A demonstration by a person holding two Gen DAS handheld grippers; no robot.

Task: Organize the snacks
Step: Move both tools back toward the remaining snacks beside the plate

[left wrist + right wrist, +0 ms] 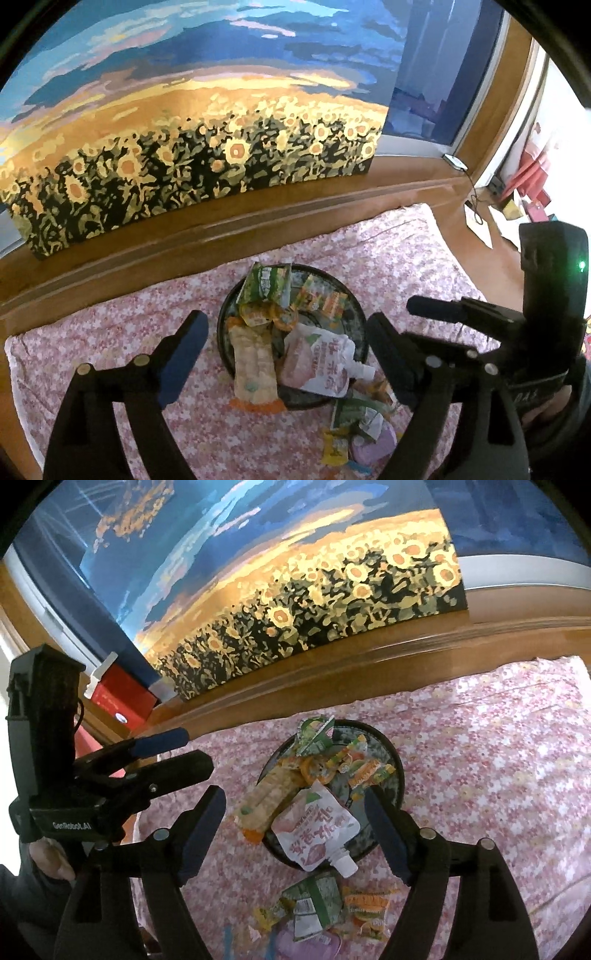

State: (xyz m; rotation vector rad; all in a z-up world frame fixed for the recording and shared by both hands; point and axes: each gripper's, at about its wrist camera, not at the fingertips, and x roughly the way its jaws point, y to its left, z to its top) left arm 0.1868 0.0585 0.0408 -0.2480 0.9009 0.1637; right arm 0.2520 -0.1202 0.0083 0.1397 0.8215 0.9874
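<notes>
A round dark bowl (227, 314) sits on a pink floral cloth (110, 317) and holds several snack packs: a green packet (266, 284), a long beige wafer pack (253, 363) and a white and pink spout pouch (319, 363) lying over its near rim. More packs lie loose in front of the bowl (354, 417). My left gripper (286, 349) is open and empty above the bowl. The bowl (395, 764), the pouch (319, 825) and the loose packs (321, 904) show in the right wrist view. My right gripper (295, 819) is open and empty over the pouch.
A sunflower painting (184, 147) leans on a wooden ledge (221, 225) behind the cloth. A red box (122, 698) stands at the far left. The other hand-held gripper shows at the right (517, 325) and at the left (110, 771).
</notes>
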